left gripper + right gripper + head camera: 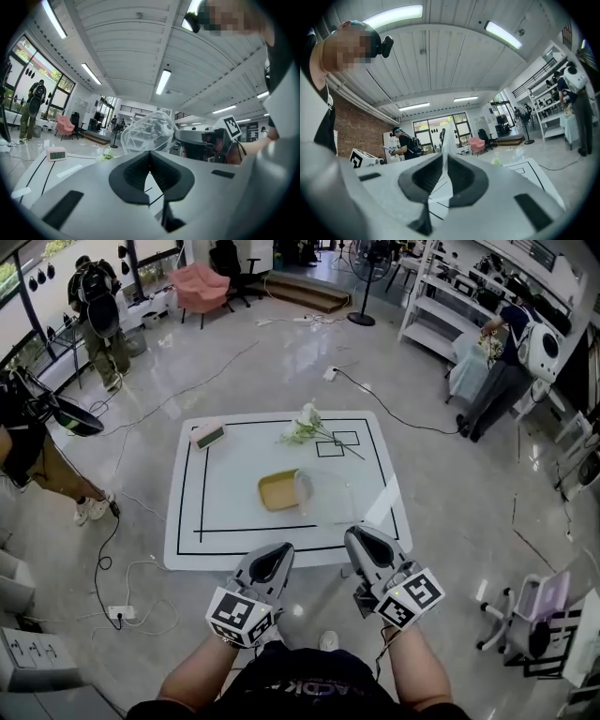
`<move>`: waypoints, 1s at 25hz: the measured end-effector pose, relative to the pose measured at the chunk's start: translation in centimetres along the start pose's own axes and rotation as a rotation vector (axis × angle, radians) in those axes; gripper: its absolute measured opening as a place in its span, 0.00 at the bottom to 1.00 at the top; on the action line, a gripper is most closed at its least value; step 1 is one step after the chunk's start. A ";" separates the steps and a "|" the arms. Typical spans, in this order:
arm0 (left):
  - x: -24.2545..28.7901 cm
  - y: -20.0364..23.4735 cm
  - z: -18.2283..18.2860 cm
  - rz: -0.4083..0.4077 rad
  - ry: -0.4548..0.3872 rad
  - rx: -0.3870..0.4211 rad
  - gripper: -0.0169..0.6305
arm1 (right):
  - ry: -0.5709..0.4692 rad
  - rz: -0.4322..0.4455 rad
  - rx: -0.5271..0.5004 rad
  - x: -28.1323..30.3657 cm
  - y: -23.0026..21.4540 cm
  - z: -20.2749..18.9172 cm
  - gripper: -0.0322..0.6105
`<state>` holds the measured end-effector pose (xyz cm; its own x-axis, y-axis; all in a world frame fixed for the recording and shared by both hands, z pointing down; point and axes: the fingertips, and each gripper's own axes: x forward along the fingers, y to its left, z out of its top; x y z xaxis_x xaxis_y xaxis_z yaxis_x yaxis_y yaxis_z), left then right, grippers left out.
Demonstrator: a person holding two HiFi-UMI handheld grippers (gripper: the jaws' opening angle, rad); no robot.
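Tongs both clenched, left tongs (150, 161) empty, right tongs (443, 164) pinching thin edge of clear plastic box (149, 131)

Clear container (149, 130) partly behind left claw (150, 154)

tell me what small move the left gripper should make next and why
Probably open the left gripper and ease it forward toward the yellow tray. Its jaws are shut on nothing at the near edge of the white mat, while the right gripper seems to pinch the thin rim of the clear plastic box beside that tray.
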<state>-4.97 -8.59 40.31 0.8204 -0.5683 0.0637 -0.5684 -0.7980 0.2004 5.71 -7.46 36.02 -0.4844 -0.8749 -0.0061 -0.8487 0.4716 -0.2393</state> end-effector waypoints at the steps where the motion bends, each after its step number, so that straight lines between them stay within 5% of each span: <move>1: -0.1 -0.7 -0.2 0.014 0.003 -0.002 0.03 | 0.005 0.015 0.006 -0.4 0.0 -0.1 0.11; 14: -3.2 -7.6 -4.0 0.249 0.018 -0.011 0.03 | 0.066 0.217 0.079 -5.4 0.4 -3.3 0.11; 25: -4.5 -11.4 -5.1 0.335 -0.018 -0.016 0.03 | 0.091 0.302 0.077 -8.3 1.2 -4.6 0.10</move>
<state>-1.88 4.08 42.70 0.5870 -0.8018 0.1115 -0.8049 -0.5633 0.1864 7.75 0.81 40.22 -0.7318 -0.6815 -0.0018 -0.6470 0.6955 -0.3126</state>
